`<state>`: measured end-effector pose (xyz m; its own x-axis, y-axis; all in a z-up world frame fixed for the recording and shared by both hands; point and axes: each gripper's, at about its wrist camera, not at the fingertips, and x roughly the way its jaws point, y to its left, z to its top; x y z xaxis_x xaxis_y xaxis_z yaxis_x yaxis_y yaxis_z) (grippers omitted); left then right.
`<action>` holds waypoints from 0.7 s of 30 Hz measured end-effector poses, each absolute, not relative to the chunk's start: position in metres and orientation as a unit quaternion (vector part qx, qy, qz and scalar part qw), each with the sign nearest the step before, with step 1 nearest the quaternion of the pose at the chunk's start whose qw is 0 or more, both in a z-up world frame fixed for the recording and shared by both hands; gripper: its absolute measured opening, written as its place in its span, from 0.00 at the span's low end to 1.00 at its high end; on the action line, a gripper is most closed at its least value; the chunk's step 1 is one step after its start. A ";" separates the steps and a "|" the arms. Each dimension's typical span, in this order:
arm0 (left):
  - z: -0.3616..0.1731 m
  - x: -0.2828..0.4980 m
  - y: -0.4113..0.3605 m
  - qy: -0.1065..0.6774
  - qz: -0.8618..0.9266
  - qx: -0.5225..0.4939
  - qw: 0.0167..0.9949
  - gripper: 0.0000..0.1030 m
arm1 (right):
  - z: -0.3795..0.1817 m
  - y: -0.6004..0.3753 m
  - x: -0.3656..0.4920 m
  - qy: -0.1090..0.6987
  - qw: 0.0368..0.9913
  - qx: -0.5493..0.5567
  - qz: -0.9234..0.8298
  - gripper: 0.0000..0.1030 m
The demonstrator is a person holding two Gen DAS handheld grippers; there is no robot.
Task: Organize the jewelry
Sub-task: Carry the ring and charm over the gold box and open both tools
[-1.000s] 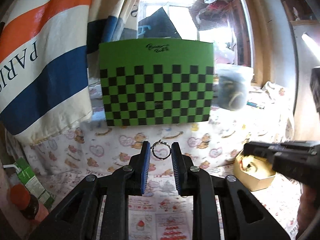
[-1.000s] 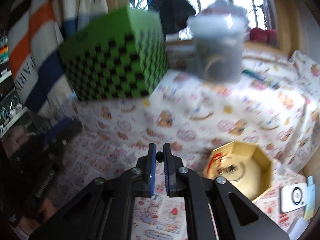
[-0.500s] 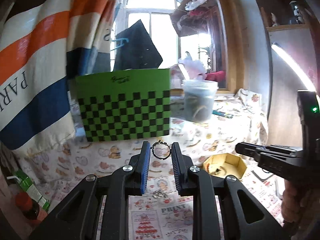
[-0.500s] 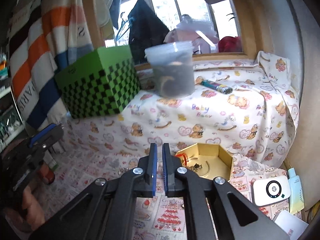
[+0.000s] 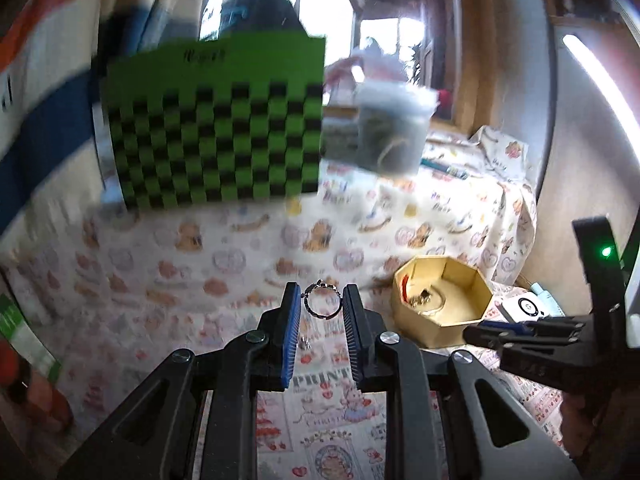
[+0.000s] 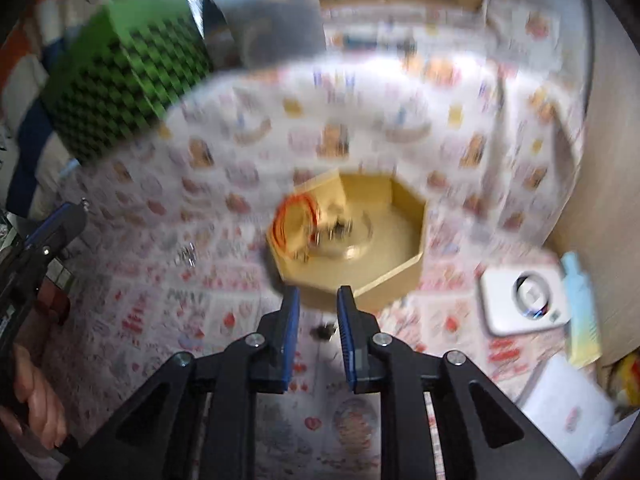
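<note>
My left tongs (image 5: 321, 307) pinch a small ring (image 5: 323, 301) between their blue pads (image 5: 291, 322). The ring stands up in the air near the tips, and each pad touches one side of it. A tiny knob sits on top of the ring, but I cannot tell what it is. My right tongs (image 6: 318, 312) are open, with a gap between the pads and nothing in it. A small dark thing (image 6: 324, 332) lies on the cloth (image 6: 248, 288) below that gap, too blurry to name. Just past my right tongs sits the gold box (image 6: 404, 248) with eight sides. Its near wall hides part of the floor inside. In the box I see an orange loop (image 6: 294, 222) leaning on the left wall and a little heap of shiny bits (image 6: 334, 232), all smeared together. In the left view the same box (image 5: 460, 320) is to the right of my ring, near but not touching, and my right tongs (image 5: 500, 334) cut across its corner. Some small shiny bits (image 6: 187, 255) lie on the cloth left of the box. Behind stands a green checked box (image 5: 216, 128) and a clear tub (image 5: 394, 132) with something dark in it; both are fuzzy. A white gadget (image 6: 524, 300) lies at the right. Most of the right view is blurred.
</note>
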<state>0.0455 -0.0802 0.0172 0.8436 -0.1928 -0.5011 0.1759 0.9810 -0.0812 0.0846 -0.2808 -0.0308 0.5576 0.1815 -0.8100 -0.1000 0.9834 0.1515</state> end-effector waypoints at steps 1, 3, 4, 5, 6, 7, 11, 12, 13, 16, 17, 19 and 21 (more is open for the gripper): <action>0.014 0.048 -0.078 0.267 -0.092 -0.020 0.959 0.20 | -0.034 -0.280 0.086 0.469 0.879 0.039 0.075 0.17; 0.009 0.052 -0.073 0.274 -0.083 -0.023 0.958 0.20 | -0.039 -0.277 0.087 0.473 0.878 0.024 0.063 0.17; 0.007 0.054 -0.071 0.276 -0.079 -0.023 0.958 0.20 | -0.039 -0.275 0.087 0.475 0.878 0.022 0.060 0.17; 0.006 0.056 -0.069 0.277 -0.075 -0.023 0.958 0.20 | -0.041 -0.275 0.088 0.478 0.876 0.023 0.059 0.17; 0.004 0.058 -0.067 0.280 -0.070 -0.023 0.957 0.20 | -0.043 -0.274 0.090 0.482 0.874 0.024 0.061 0.17; 0.002 0.060 -0.066 0.282 -0.069 -0.023 0.957 0.20 | -0.045 -0.273 0.090 0.485 0.872 0.022 0.061 0.17; -0.003 0.065 -0.065 0.292 -0.068 -0.027 0.954 0.20 | -0.052 -0.271 0.088 0.496 0.866 0.016 0.065 0.16; -0.004 0.065 -0.064 0.292 -0.066 -0.025 0.954 0.20 | -0.053 -0.270 0.089 0.497 0.865 0.016 0.066 0.15; -0.004 0.064 -0.065 0.292 -0.066 -0.023 0.954 0.20 | -0.054 -0.270 0.089 0.499 0.864 0.016 0.068 0.14; -0.004 0.064 -0.067 0.289 -0.067 -0.017 0.955 0.20 | -0.057 -0.267 0.091 0.499 0.864 0.013 0.068 0.09; -0.004 0.063 -0.068 0.288 -0.067 -0.015 0.955 0.20 | -0.058 -0.266 0.092 0.499 0.864 0.012 0.068 0.08; -0.004 0.063 -0.069 0.286 -0.068 -0.011 0.956 0.20 | -0.058 -0.265 0.092 0.499 0.864 0.011 0.069 0.08; -0.003 0.062 -0.070 0.284 -0.069 -0.009 0.956 0.20 | -0.058 -0.264 0.092 0.496 0.865 0.013 0.074 0.08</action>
<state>0.0618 -0.0700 -0.0029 0.8295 -0.1366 -0.5415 0.1267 0.9904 -0.0557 0.0922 -0.2635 -0.0580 0.4977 0.1406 -0.8559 -0.1143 0.9888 0.0960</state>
